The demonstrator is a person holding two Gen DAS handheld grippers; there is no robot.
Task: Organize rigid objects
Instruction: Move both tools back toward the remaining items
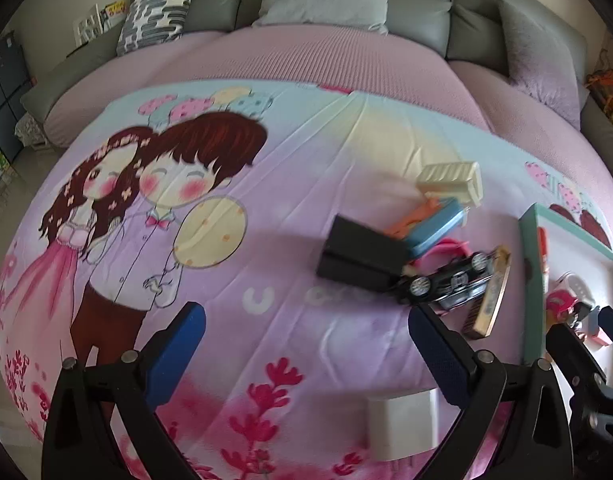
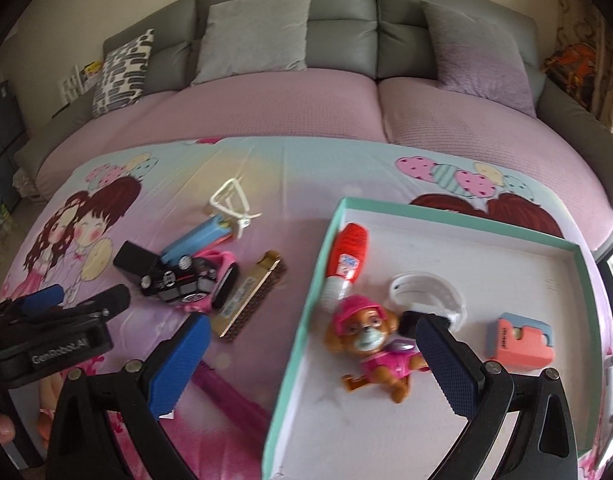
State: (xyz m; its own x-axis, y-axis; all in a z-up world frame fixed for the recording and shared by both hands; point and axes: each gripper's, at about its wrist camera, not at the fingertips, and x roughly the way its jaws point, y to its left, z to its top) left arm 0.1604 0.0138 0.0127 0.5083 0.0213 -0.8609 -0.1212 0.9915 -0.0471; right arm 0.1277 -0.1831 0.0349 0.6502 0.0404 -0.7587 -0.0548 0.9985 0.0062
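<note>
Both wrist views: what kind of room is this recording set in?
Most likely a home living room or bedroom: a grey sofa with cushions behind a pink padded surface, a cartoon-print sheet spread over it, and toys lying beside a teal-rimmed box.

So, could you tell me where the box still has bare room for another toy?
In the teal-rimmed box, the far floor beyond the white strap and the near floor below the dog figure are bare. Its middle is crowded: red tube, dog, strap, pink sharpener. The toy pile sits outside.
</note>
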